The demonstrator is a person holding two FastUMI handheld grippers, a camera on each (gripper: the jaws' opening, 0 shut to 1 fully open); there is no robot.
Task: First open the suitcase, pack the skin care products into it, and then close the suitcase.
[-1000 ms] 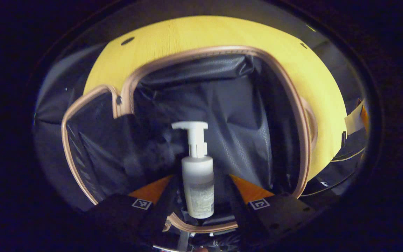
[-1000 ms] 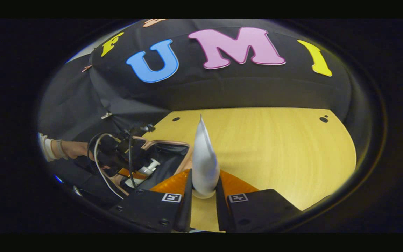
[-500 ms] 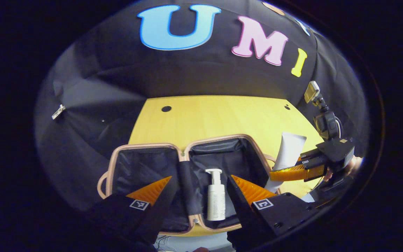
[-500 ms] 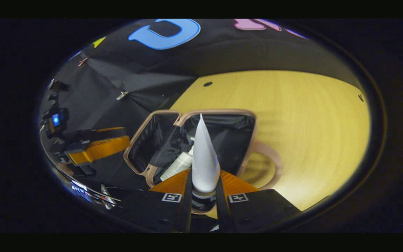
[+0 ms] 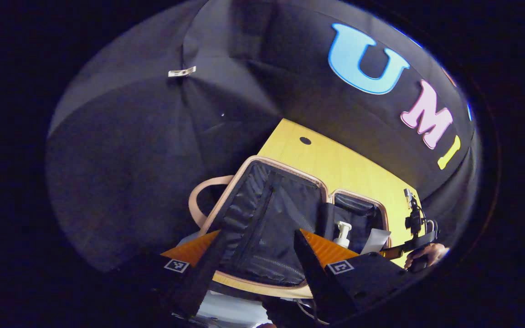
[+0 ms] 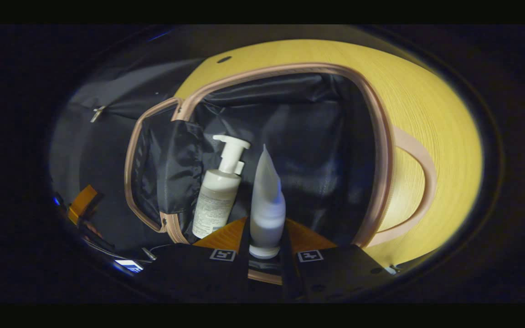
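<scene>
Our right gripper [image 6: 265, 255] gripped the white tube [image 6: 266, 205] over the open suitcase [image 6: 381, 150]; we judged lowering it beside the pump bottle [image 6: 217, 193] best. Left gripper [image 5: 253, 255] jaws stood open, empty.

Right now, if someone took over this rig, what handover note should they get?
Left gripper: open, holding nothing, off the open pink-trimmed suitcase with black lining.
Right gripper: shut on the white squeeze tube, held over the suitcase's right half.
Done: suitcase opened; white pump bottle lies inside that half.
Left: set the tube down beside the bottle, release, then close the suitcase on the yellow wooden table.
</scene>
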